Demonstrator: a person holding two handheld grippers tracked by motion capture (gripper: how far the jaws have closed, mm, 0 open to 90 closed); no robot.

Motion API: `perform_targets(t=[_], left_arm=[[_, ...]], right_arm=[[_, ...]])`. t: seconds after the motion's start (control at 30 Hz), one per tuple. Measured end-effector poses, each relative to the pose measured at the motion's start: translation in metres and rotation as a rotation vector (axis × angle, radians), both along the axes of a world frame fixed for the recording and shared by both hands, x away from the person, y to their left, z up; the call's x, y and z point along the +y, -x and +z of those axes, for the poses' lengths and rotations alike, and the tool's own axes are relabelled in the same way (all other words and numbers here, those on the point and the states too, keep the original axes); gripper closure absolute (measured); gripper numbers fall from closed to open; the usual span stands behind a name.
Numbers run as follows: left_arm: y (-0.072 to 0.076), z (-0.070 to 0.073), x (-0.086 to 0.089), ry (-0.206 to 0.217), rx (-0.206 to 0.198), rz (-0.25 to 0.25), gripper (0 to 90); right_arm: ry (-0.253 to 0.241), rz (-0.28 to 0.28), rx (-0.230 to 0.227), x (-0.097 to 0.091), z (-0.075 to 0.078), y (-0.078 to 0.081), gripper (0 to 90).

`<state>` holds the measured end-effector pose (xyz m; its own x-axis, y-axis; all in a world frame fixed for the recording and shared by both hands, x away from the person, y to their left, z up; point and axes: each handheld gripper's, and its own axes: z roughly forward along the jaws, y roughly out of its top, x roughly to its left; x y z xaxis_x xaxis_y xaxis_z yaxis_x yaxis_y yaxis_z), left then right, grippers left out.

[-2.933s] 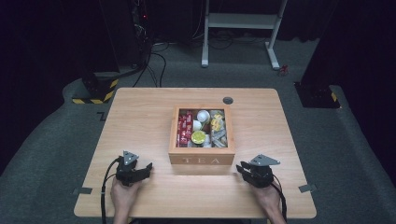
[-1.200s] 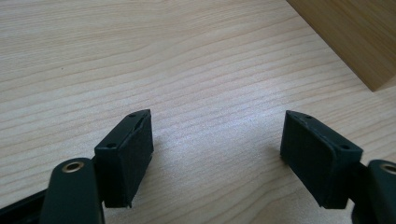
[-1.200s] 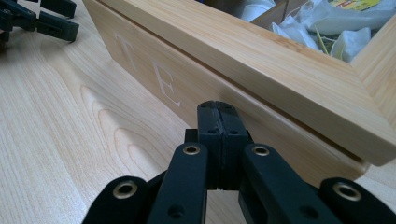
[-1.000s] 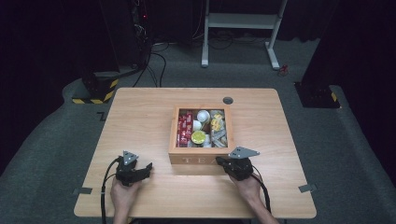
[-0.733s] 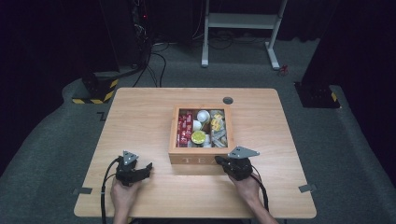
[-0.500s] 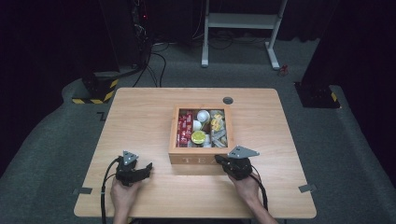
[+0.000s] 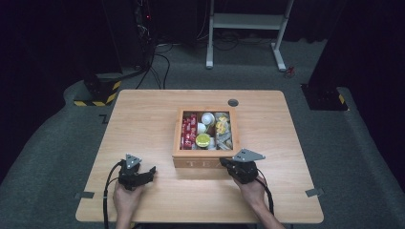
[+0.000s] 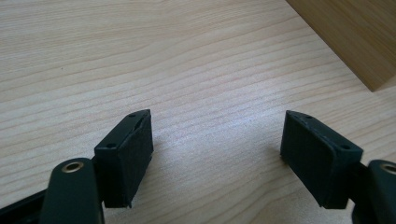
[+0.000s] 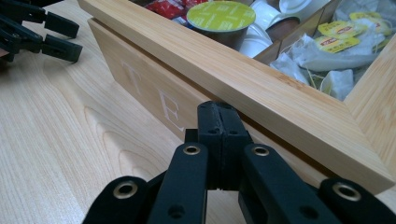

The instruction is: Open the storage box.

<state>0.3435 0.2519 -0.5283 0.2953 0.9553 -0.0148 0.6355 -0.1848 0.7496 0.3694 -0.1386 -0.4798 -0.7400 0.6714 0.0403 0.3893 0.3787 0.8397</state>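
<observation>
A dark room with a grey carpet is surrounding a light wooden table [image 7: 143,119]. At the near edge, the left hand [image 7: 126,199] is resting its left tool [image 7: 152,172] flat on the wood, well left of the tea box [image 7: 206,161], jaws spread wide with nothing between. The right hand [image 7: 250,192] is pushing the right tool [image 9: 218,122] against the tea box's near front wall, just under the rim, jaws pressed together. Inside the box are lying one green-lidded pod [image 9: 221,17], red packets [image 7: 187,129], white capsules and yellow-tagged tea bags [image 9: 336,43], too jumbled to count.
</observation>
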Motion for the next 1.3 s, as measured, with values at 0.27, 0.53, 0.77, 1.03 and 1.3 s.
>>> perform_targets(t=[0.27, 0.53, 0.77, 1.03, 1.3], left_arm=[[0.000, 0.000, 0.000, 0.002, 0.000, 0.000, 25.6], [0.000, 0.000, 0.000, 0.001, -0.001, -0.001, 25.5], [0.000, 0.000, 0.000, -0.004, -0.003, -0.004, 26.3], [0.000, 0.000, -0.001, -0.007, -0.005, -0.003, 26.6], [0.000, 0.000, -0.001, -0.006, -0.004, -0.005, 26.5]], right_arm=[[0.007, -0.003, -0.009, 0.000, 0.003, -0.002, 90.0], [0.004, -0.010, -0.027, 0.000, 0.008, -0.003, 90.0], [-0.010, -0.030, -0.048, -0.006, 0.013, -0.006, 90.0], [-0.018, -0.045, -0.068, -0.012, 0.023, -0.008, 90.0], [-0.021, -0.049, -0.080, -0.014, 0.030, -0.011, 89.9]])
